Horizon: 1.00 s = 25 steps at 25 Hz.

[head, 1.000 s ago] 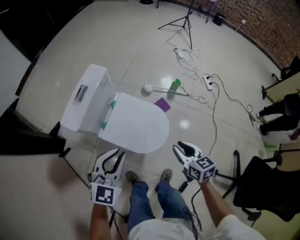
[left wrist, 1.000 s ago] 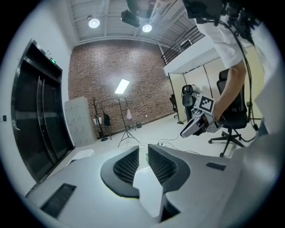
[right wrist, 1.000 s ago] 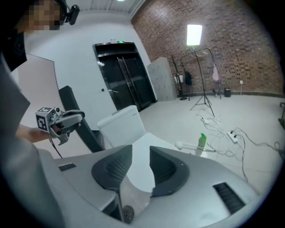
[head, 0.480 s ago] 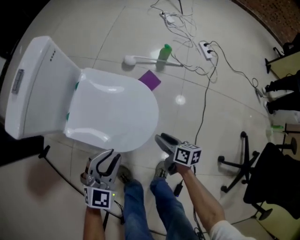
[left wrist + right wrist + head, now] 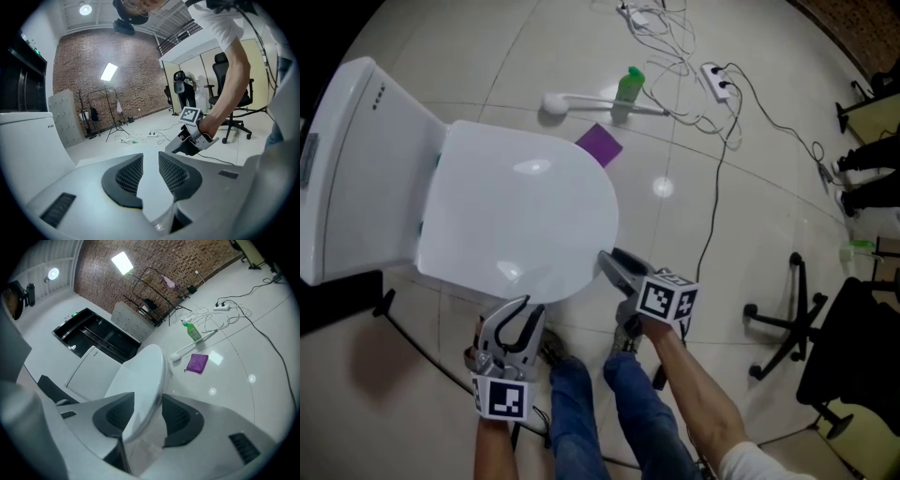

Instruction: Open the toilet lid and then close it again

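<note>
Toilet lid (image 5: 520, 211), right hand-held gripper (image 5: 607, 260) moved astride its rim, left hand-held gripper (image 5: 525, 311) empty, both parted.

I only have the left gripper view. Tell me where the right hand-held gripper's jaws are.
Observer: The right hand-held gripper has its jaws apart, straddling the front rim of the toilet lid.
Operator: Report whether the lid is up.
Observer: The head view shows it lying flat over the bowl, not raised.
Operator: Check the floor beyond it.
Observer: A purple cloth lies just past the lid, near a white brush.
</note>
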{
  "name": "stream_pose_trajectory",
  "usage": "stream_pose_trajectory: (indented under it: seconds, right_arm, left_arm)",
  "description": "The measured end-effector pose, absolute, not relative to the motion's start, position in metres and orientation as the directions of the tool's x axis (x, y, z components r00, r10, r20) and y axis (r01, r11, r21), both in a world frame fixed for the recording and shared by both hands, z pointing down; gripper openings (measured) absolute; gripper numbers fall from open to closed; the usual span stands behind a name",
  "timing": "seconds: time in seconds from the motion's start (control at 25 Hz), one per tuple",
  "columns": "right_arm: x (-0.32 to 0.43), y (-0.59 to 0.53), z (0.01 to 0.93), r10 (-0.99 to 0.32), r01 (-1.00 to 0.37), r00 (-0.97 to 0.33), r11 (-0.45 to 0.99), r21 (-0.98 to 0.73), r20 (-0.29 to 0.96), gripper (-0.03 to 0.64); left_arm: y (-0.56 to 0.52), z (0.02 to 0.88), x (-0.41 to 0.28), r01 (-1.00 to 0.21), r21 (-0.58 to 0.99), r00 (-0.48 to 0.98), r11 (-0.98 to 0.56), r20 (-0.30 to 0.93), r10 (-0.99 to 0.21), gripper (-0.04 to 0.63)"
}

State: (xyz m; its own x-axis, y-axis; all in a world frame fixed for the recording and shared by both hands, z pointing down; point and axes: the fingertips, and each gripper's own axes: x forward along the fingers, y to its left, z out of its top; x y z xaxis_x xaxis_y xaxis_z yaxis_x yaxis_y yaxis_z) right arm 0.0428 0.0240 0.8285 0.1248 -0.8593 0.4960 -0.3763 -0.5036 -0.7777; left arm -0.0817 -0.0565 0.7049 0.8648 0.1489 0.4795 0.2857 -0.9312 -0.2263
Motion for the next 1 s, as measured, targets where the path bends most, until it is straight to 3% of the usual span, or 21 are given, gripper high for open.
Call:
stream_pose_trajectory:
  seconds: [0.28, 0.4, 0.64, 0.76, 1.0]
  right_arm:
    - [0.053, 0.028, 0.822, -0.87, -0.256, 0.127, -0.493, -0.832, 0.477, 0.133]
    - [0.054, 0.032, 0.809, -0.875, -0.284, 0.127, -0.483, -0.829, 0.467, 0.046]
    - [0.058, 0.036, 0.768, -0.908, -0.277, 0.102, -0.418, -0.865, 0.406, 0.035]
    - [0.058, 0.032, 0.739, -0.929, -0.263, 0.095, -0.369, -0.892, 0.356, 0.037]
    - [0.058, 0.009, 0.683, -0.961, -0.293, 0.081, -0.276, -0.915, 0.264, 0.043]
  left_arm:
    - [-0.052, 0.703, -0.093, 0.295, -0.222, 0.864, -0.929, 0.477, 0.16, 0.098]
    - [-0.052, 0.699, -0.096, 0.292, -0.231, 0.864, -0.928, 0.479, 0.153, 0.098]
    - [-0.056, 0.695, -0.104, 0.287, -0.358, 0.851, -0.889, 0.522, 0.065, 0.105]
    - [-0.051, 0.705, -0.107, 0.344, -0.47, 0.82, -0.813, 0.572, 0.016, 0.272]
    - [-0.051, 0.732, -0.088, 0.392, -0.566, 0.78, -0.725, 0.622, -0.063, 0.283]
